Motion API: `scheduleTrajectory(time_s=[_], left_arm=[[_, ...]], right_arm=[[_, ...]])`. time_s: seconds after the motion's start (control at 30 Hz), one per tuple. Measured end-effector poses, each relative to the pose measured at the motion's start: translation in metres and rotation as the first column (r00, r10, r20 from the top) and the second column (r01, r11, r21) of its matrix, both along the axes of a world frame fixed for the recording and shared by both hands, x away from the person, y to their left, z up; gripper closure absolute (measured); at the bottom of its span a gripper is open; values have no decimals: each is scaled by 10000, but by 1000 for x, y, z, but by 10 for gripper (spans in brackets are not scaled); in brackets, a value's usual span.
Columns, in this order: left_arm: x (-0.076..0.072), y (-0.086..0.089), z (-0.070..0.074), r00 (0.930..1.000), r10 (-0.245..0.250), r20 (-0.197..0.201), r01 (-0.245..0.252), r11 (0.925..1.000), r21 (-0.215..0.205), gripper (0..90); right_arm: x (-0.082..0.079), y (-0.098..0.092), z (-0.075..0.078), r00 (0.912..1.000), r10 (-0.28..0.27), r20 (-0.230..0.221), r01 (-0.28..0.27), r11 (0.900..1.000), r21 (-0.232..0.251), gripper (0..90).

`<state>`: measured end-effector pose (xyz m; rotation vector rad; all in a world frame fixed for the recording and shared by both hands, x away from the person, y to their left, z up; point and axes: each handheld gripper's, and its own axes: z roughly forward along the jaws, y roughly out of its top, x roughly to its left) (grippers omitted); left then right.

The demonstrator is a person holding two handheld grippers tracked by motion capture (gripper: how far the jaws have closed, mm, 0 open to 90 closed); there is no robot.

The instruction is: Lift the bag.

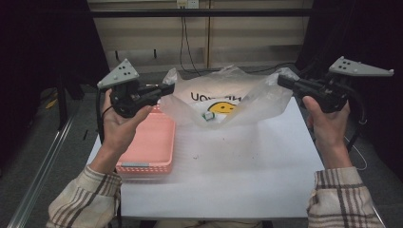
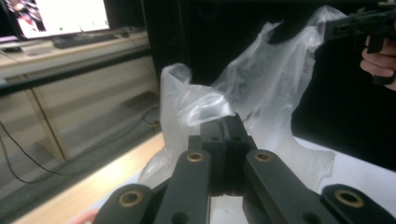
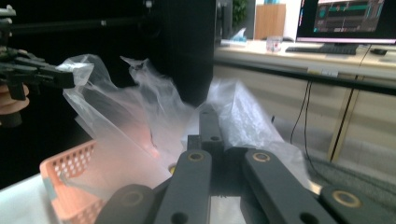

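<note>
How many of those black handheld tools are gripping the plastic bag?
2. The left tool is clamped on the left top edge of the plastic bag; the right tool is clamped on its right top edge. Together they hold it above the table.

High view overhead, gripper views close (sharing plastic bag (image 1: 223,97))

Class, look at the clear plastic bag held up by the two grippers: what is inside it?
Inside the bag, low down, lies one small white and green item; what it is cannot be told. A yellow smiley and dark lettering show on the bag. Crumpled folds may hide more.
</note>
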<state>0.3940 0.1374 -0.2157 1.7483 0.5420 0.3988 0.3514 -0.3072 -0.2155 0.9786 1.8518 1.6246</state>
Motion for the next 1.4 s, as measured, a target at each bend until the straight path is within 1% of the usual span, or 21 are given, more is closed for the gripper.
scheduleTrajectory(time_s=[0.07, 0.1, 0.23, 0.33, 0.37, 0.4, 0.5, 0.57, 0.63, 0.7, 0.73, 0.8, 0.93, 0.97, 1.03, 1.17, 1.23, 1.3, 1.33, 1.37, 1.4], left_arm=[[0, 1, 10, 9997, 173, 151, -172, 9998, -76, 900], [1, 1, 14, 9995, 158, 280, -154, 9998, -142, 900], [4, 0, 31, 9981, 352, 508, -339, 9991, -270, 900], [6, 0, 43, 9967, 469, 659, -441, 9981, -441, 900], [8, 0, 46, 9962, 560, 660, -533, 9977, -420, 900], [10, 0, 49, 9961, 611, 635, -579, 9970, -512, 900], [16, 1, 53, 9960, 740, 501, -711, 9958, -578, 900], [17, 2, 53, 9964, 729, 430, -700, 9955, -645, 900], [17, 2, 52, 9966, 721, 388, -699, 9959, -568, 900], [18, 2, 47, 9961, 814, 334, -794, 9952, -580, 900], [19, 2, 44, 9956, 887, 302, -873, 9951, -466, 900], [21, 0, 35, 9921, 1161, 471, -1162, 9932, -11, 900], [36, -1, 17, 9911, 1327, 41, -1327, 9909, 211, 900], [39, -1, 12, 9909, 1345, -66, -1342, 9904, 333, 900], [43, -3, 2, 9910, 1330, -124, -1321, 9894, 596, 900], [48, -6, -20, 9911, 1264, -429, -1222, 9886, 880, 900], [50, -6, -33, 9891, 1324, -645, -1256, 9870, 1001, 900], [53, -6, -46, 9870, 1356, -860, -1250, 9851, 1181, 900], [54, -6, -51, 9857, 1394, -942, -1262, 9829, 1339, 900], [55, -7, -57, 9845, 1397, -1057, -1249, 9829, 1353, 900], [57, -7, -61, 9828, 1439, -1157, -1263, 9810, 1473, 900]], right_arm=[[2, -3, 8, 9999, -58, 149, 57, 10000, 54, 900], [4, -5, 13, 9998, -123, 181, 122, 9999, 94, 900], [13, -11, 29, 9988, -405, 273, 395, 9986, 339, 900], [21, -11, 40, 9977, -545, 397, 539, 9984, 173, 900], [24, -11, 43, 9976, -573, 383, 567, 9983, 163, 900], [26, -11, 46, 9974, -621, 353, 616, 9980, 155, 900], [34, -9, 51, 9971, -715, 277, 711, 9974, 139, 900], [37, -7, 53, 9971, -718, 248, 717, 9974, 53, 900], [39, -4, 55, 9972, -675, 312, 678, 9977, -81, 900], [40, -2, 54, 9969, -743, 276, 747, 9971, -143, 900], [41, -2, 52, 9970, -750, 180, 754, 9970, -196, 900], [44, -3, 44, 9960, -895, 10, 895, 9954, -353, 900], [53, -6, 20, 9914, -1189, -551, 1156, 9914, -611, 900], [56, -7, 13, 9906, -1190, -677, 1148, 9914, -636, 900], [61, -8, 1, 9884, -1207, -920, 1147, 9911, -679, 900], [67, -8, -20, 9849, -1175, -1269, 1062, 9900, -925, 900], [68, -8, -32, 9821, -1196, -1456, 1027, 9876, -1186, 900], [67, -9, -44, 9804, -1108, -1630, 923, 9888, -1169, 900], [67, -10, -50, 9777, -1159, -1750, 950, 9878, -1236, 900], [67, -11, -56, 9761, -1167, -1835, 955, 9881, -1205, 900], [67, -12, -62, 9743, -1178, -1921, 958, 9881, -1199, 900]])
